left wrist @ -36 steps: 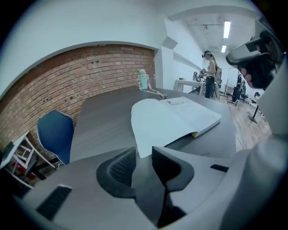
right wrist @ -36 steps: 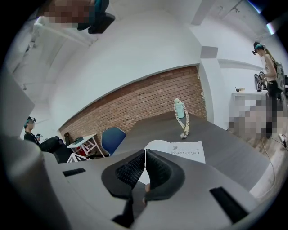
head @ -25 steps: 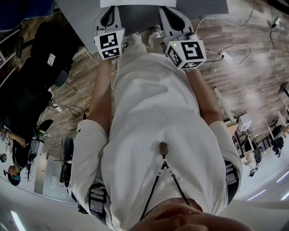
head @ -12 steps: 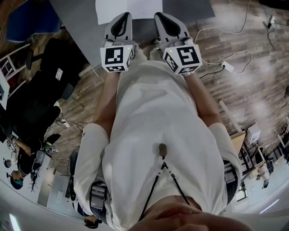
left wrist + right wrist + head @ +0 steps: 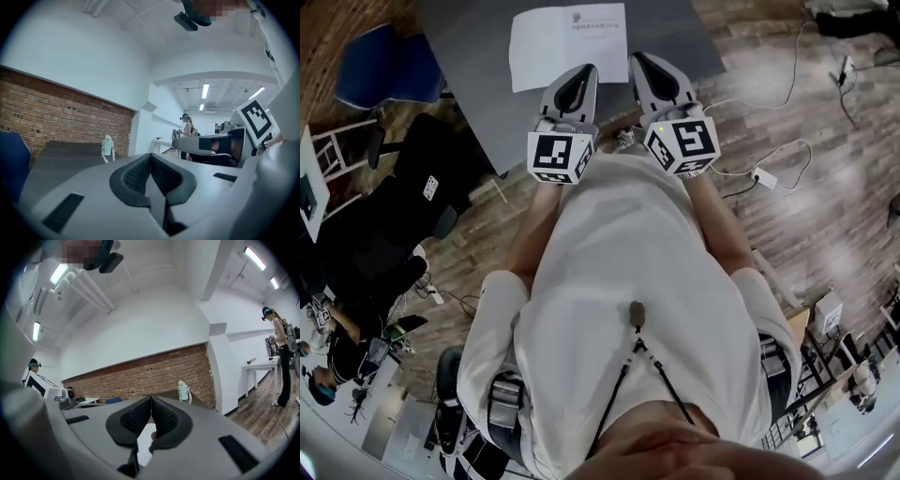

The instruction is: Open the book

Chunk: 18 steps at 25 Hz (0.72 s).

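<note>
Left gripper [image 5: 581, 75] and right gripper [image 5: 644, 66] were empty, fingers together, the book [image 5: 567, 42] ahead of them; shut tips might just shove it

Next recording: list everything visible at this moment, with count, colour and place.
white paper book: one, white, flat on the table ahead of both grippers
dark grey table: one, grey, under the book
pale green water bottle: one, green, standing at the table's far end
blue chair: one, blue, left of the table
black office chair: one, black, floor at left
white power strip: one, white, floor at right
left gripper: grey, jaws together, empty
right gripper: grey, jaws together, empty
</note>
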### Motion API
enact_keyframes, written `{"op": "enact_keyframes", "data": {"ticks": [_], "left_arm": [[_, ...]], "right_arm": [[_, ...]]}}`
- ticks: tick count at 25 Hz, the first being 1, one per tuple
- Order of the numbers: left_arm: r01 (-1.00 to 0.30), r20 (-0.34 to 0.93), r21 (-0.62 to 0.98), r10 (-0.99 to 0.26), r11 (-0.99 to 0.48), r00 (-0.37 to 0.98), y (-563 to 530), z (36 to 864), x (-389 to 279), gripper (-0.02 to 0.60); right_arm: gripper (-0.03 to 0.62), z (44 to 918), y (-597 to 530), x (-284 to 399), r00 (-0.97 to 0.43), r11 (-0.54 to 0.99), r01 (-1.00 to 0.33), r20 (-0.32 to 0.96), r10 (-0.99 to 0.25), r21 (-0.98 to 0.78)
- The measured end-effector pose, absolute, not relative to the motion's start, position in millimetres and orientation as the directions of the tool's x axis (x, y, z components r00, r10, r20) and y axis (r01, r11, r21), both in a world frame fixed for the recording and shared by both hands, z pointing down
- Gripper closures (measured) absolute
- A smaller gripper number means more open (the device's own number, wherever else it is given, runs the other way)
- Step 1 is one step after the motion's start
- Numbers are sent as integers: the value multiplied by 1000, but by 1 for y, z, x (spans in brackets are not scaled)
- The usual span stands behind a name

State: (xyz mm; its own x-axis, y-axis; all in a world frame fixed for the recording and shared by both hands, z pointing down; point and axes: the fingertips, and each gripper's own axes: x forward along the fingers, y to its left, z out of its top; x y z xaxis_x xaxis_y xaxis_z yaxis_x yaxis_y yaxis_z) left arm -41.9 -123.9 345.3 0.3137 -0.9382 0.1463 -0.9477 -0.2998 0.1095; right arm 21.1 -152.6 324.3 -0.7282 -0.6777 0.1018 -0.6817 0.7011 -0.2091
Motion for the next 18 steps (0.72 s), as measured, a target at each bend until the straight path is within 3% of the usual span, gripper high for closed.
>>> {"op": "enact_keyframes", "data": {"ticks": [18], "left_arm": [[-953, 19, 9, -953, -302, 302, -118, 265, -30, 558]], "right_arm": [[557, 263, -139, 32, -753, 745, -652, 9, -658, -141]]}}
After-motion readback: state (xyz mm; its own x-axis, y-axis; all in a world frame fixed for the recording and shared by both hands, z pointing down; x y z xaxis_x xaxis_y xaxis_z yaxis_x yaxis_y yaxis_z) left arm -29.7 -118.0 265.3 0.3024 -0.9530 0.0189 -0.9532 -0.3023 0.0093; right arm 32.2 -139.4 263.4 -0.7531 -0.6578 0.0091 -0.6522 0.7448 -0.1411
